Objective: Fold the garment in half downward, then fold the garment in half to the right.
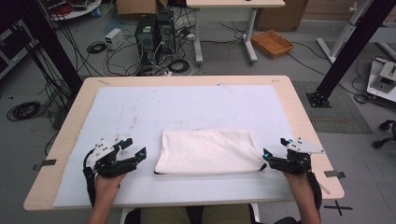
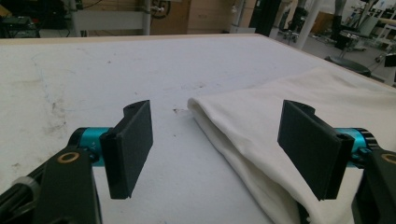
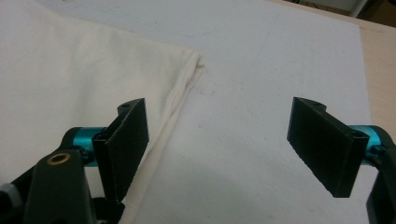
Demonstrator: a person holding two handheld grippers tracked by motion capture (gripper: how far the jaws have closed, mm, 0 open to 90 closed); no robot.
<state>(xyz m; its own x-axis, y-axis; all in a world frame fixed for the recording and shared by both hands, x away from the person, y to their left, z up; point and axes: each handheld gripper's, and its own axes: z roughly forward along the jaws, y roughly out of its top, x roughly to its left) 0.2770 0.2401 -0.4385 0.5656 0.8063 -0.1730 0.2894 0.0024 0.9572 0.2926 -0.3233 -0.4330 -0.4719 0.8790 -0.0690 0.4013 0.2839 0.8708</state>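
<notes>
A folded cream cloth (image 1: 208,150) lies on the white mat (image 1: 140,112) near the table's front edge, its left side (image 2: 280,126) and right side (image 3: 70,79) showing in the two gripper views. My left gripper (image 1: 134,148) rests open just left of the cloth, nothing between its jaws. My right gripper (image 1: 275,147) stands open at the cloth's right front corner, its left jaw above the cloth's edge, holding nothing. In the left gripper view my left gripper (image 2: 219,154) straddles the cloth's left fold. In the right gripper view my right gripper (image 3: 224,154) spans bare mat beside the hem.
The wooden table (image 1: 299,107) shows a bare margin around the mat. Beyond the far edge the floor holds computer towers (image 1: 154,32), tangled cables (image 1: 121,60), a wicker basket (image 1: 272,43) and black frame posts (image 1: 348,51).
</notes>
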